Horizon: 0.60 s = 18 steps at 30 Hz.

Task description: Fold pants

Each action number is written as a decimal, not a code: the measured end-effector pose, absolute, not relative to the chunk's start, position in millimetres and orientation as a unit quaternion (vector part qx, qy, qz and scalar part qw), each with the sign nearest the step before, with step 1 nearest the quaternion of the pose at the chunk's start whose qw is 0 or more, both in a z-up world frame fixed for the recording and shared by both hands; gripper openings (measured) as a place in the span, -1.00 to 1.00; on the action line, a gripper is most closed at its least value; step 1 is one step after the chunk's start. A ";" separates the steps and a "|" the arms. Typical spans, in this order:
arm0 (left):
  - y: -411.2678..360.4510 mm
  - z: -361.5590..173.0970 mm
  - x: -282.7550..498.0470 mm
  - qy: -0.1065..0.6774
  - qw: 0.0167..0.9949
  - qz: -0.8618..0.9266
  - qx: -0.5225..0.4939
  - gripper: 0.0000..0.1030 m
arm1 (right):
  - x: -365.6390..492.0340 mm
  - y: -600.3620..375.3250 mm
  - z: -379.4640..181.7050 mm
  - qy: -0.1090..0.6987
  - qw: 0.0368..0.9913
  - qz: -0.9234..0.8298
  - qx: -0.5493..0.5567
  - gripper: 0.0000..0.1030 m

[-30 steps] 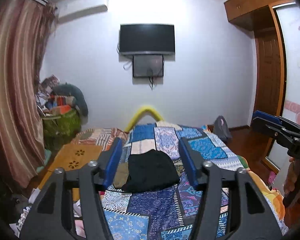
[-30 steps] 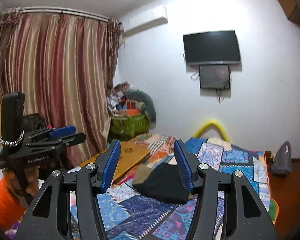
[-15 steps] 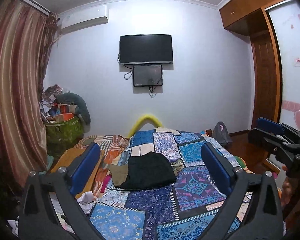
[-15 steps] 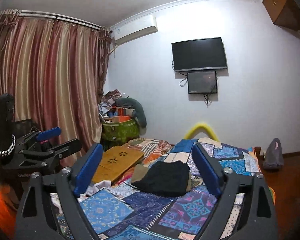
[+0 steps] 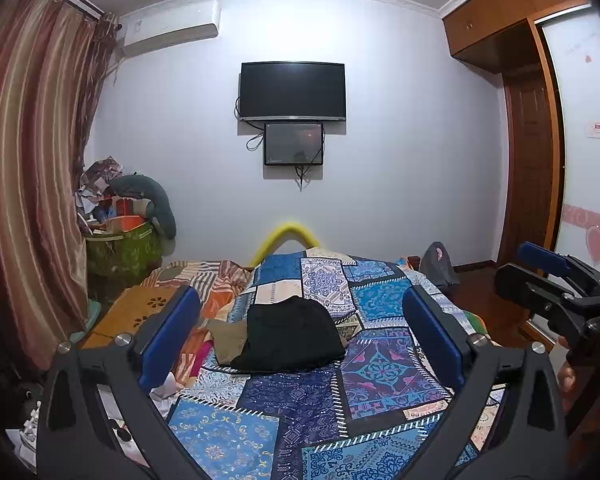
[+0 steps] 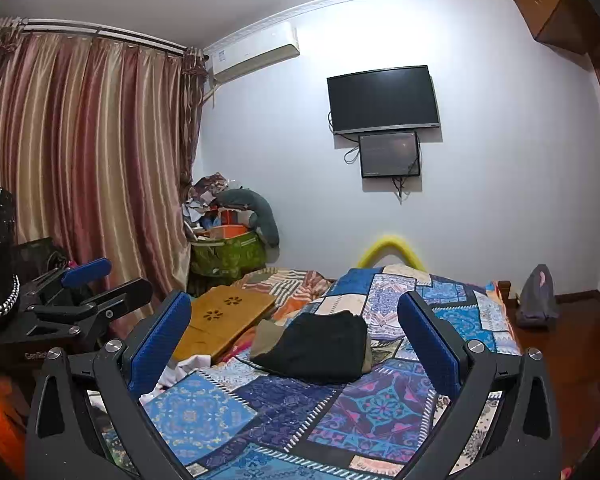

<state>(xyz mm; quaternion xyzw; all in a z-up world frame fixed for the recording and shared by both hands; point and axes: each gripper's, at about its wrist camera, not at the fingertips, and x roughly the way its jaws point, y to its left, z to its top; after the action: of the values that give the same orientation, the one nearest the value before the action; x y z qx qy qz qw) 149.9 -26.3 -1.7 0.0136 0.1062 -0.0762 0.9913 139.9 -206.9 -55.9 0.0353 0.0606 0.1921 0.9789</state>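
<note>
Black pants (image 5: 290, 336) lie folded in a compact pile on the patchwork bedspread (image 5: 380, 376), on top of an olive-brown garment (image 5: 228, 338). They also show in the right wrist view (image 6: 320, 348). My left gripper (image 5: 300, 328) is open wide and empty, held well back above the near bed. My right gripper (image 6: 294, 334) is open wide and empty, also held back from the pile. The right gripper shows at the right edge of the left wrist view (image 5: 556, 296); the left gripper shows at the left of the right wrist view (image 6: 72, 300).
A wooden lap tray (image 6: 224, 320) and striped cloth (image 6: 292, 286) lie on the bed's left side. A cluttered green bin (image 6: 228, 256) stands by the curtain (image 6: 80, 160). A TV (image 5: 292, 90) hangs on the far wall. A wardrobe (image 5: 540, 140) stands right.
Both grippers have opened from half-closed to wide open. Both have tilted up and drawn back a little, so the pants sit lower and smaller in view.
</note>
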 end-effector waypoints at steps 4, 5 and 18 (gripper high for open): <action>-25.8 -3.4 152.3 0.108 0.991 -0.074 0.014 0.99 | 139.6 -204.9 -57.1 0.063 0.979 0.192 0.034 1.00; -25.7 -3.8 152.8 0.109 0.991 -0.073 0.015 0.99 | 139.2 -204.3 -56.5 0.064 0.979 0.192 0.032 1.00; -22.4 -8.6 157.4 0.118 0.990 -0.074 0.010 0.99 | 137.6 -200.4 -52.2 0.073 0.979 0.190 0.024 1.00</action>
<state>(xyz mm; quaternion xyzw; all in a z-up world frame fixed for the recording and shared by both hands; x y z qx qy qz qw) 157.4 -22.4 -8.6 0.0097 0.1181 -0.0743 0.9902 137.6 -200.4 -52.2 0.0243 0.0725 0.1900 0.9788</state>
